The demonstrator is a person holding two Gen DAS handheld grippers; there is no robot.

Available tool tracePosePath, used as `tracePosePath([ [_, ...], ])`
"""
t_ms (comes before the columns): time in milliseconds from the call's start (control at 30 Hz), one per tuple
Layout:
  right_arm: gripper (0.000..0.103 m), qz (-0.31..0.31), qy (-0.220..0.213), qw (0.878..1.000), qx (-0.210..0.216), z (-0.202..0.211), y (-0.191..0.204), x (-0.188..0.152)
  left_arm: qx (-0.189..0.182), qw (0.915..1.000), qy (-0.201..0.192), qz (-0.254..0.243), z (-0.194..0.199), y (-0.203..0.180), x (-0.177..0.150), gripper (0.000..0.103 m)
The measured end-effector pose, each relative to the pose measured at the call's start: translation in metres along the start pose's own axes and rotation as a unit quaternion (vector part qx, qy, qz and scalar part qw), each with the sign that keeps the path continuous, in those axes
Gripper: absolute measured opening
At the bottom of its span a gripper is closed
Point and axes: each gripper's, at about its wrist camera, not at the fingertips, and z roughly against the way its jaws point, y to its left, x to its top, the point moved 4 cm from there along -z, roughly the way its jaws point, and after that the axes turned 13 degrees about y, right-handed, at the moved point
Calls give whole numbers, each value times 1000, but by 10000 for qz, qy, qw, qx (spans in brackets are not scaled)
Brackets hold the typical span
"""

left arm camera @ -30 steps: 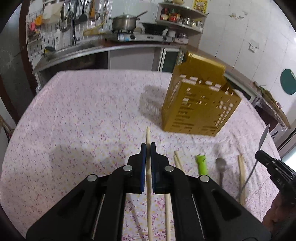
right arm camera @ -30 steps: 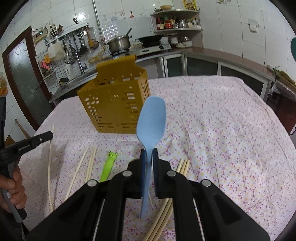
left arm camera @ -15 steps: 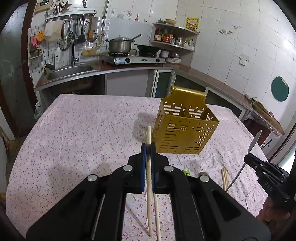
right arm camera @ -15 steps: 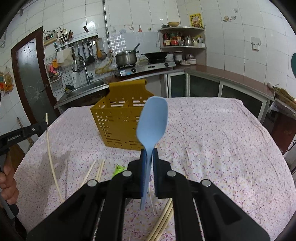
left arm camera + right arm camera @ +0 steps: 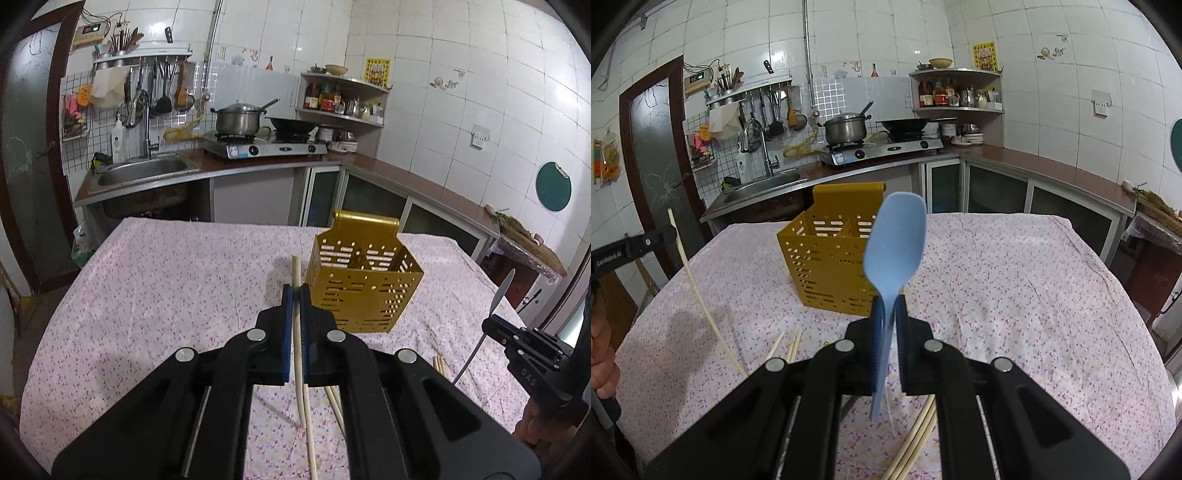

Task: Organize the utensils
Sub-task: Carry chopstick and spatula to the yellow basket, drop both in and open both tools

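My left gripper (image 5: 294, 291) is shut on a pale wooden chopstick (image 5: 298, 343), held lengthwise with its tip just past the pads. A yellow slotted utensil holder (image 5: 364, 286) stands on the table right behind and to the right of that tip. My right gripper (image 5: 889, 301) is shut on the handle of a light blue spoon (image 5: 895, 243), bowl up, in front of the same holder (image 5: 827, 258). The right gripper (image 5: 491, 325) shows at the right edge of the left wrist view. At the left edge of the right wrist view the left gripper (image 5: 670, 232) carries its chopstick (image 5: 701, 299).
The table wears a pink flowered cloth (image 5: 166, 280). Loose chopsticks lie on it near the front (image 5: 916, 439) (image 5: 788, 345), with a green handle tip (image 5: 826, 344) beside them. A sink (image 5: 142, 171), stove and pot (image 5: 238, 120) line the counter behind.
Both grippers have risen with their loads, so the table and the holder sit lower and farther in both views. The loose utensils near the front have mostly slipped out of sight.
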Motion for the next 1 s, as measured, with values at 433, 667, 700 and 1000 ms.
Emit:
tracePosePath([
  [433,8,171,-378,9991,-66,19,4,36,-5,9976,-626,-284,32,-15,42,2],
  [667,8,364,-835,9958,-16,38,12,93,-77,9922,-1133,-504,57,-30,100,2],
  [700,8,384,-892,9953,-6,40,13,100,-77,9914,-1193,-524,60,-34,107,2],
  [1000,8,495,-1170,9918,104,17,27,165,-160,9873,-1418,-694,41,-65,169,2],
])
